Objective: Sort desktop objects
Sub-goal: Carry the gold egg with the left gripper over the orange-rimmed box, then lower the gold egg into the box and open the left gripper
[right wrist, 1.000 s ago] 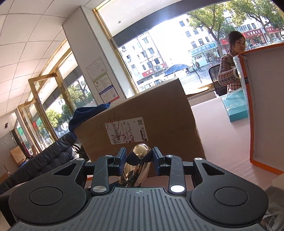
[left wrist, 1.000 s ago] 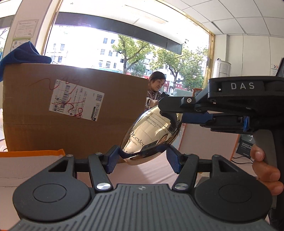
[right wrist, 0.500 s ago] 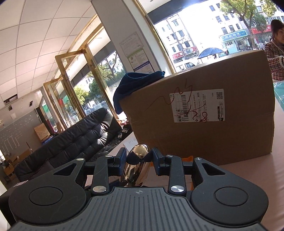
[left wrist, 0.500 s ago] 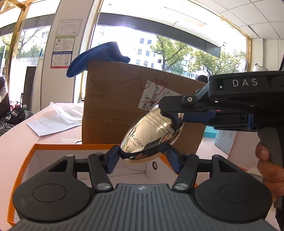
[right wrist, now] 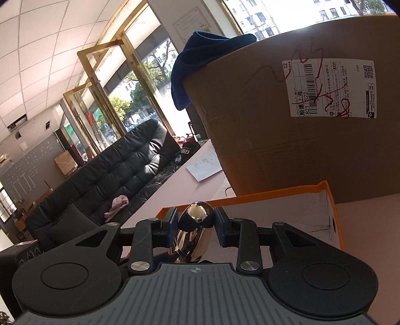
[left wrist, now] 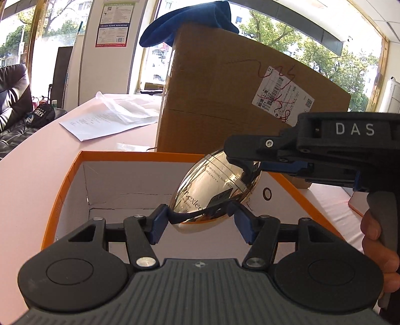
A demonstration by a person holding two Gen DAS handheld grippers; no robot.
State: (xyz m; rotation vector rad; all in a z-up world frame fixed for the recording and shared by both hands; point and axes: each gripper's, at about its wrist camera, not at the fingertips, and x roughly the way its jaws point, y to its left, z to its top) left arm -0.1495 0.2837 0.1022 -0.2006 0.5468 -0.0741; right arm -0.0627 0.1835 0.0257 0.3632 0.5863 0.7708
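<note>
A: Where did the left wrist camera sit?

B: Just behind the left gripper [left wrist: 200,217], looking forward and somewhat down, close over the orange-rimmed box [left wrist: 62,185]. The right gripper [left wrist: 246,170] crossed its right side.

A: And the right wrist camera?

B: Behind its own fingers, tilted, facing the cardboard carton [right wrist: 287,137] with a sofa [right wrist: 105,180] off to the left.

A: What did they share?

B: The gold bottle [left wrist: 212,190], the box, the carton, the blue cloth [left wrist: 190,20] and the paper sheet [left wrist: 100,122].

Bright daylight floods through blown-out windows [left wrist: 150,62]; frames sharp, fisheye-bent at edges.
</note>
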